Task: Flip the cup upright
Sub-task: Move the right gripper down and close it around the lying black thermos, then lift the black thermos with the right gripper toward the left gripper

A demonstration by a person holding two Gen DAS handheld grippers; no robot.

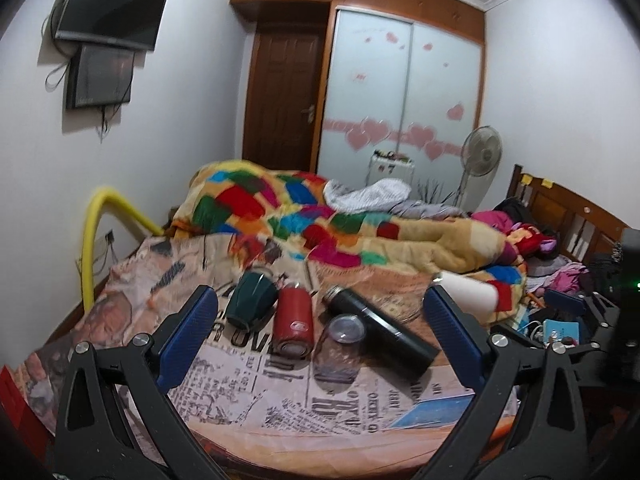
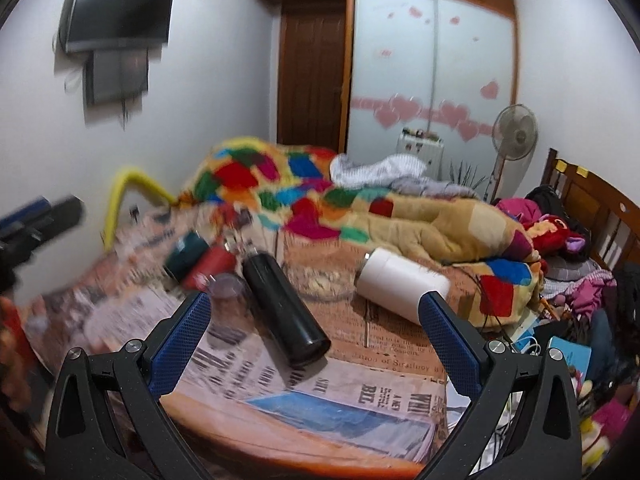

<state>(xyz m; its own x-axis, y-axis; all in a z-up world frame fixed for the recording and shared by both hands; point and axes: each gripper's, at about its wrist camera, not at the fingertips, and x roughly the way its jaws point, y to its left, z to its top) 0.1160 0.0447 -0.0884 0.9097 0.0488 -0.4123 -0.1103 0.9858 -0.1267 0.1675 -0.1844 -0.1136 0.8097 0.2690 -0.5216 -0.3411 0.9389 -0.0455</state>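
Several cups lie on their sides on a newspaper-print sheet [image 1: 248,384] on the bed. A dark green cup [image 1: 251,300], a red flask [image 1: 293,326], a clear glass cup [image 1: 340,350], a black flask [image 1: 384,330] and a white bottle [image 1: 468,294] show in the left wrist view. My left gripper [image 1: 320,312] is open and empty, held above and short of them. In the right wrist view the black flask [image 2: 284,308] and white bottle [image 2: 400,282] lie ahead. My right gripper [image 2: 314,312] is open and empty above the sheet.
A colourful patchwork quilt [image 1: 304,216] is piled behind the cups. Clothes and clutter [image 1: 560,280] fill the right side by a wooden headboard [image 1: 568,212]. A yellow rail [image 1: 96,232] stands at the left bed edge. The left gripper shows at the left of the right wrist view [image 2: 40,220].
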